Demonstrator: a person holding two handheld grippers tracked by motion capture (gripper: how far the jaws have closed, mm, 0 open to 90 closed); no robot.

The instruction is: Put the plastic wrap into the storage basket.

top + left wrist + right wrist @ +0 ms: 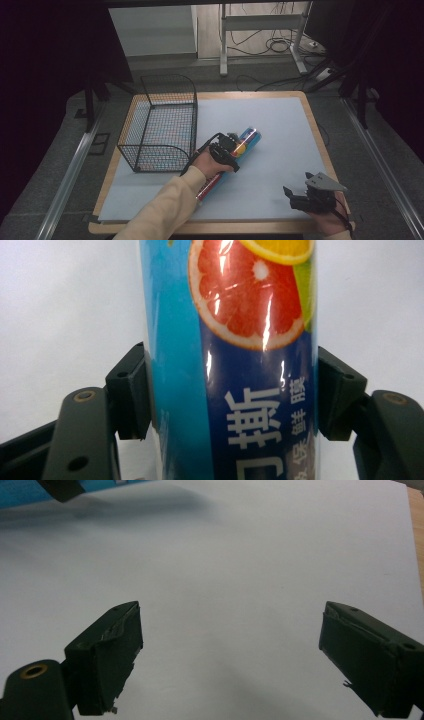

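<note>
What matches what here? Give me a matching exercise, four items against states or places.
Items:
1. box
2. basket
3. left gripper
4. right gripper

States:
a. open over bare mat
b. lying on the mat, printed with citrus slices
c. wire, at the table's left
d. shut on the box

Pairs: 1-b, 2-c, 3-d, 4-a

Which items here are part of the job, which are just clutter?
In the job:
- blue box, clamped by the left gripper
- wire basket, beside it, likely the target

Lying about:
- right gripper, open over bare mat
- cables on the floor behind the table
</note>
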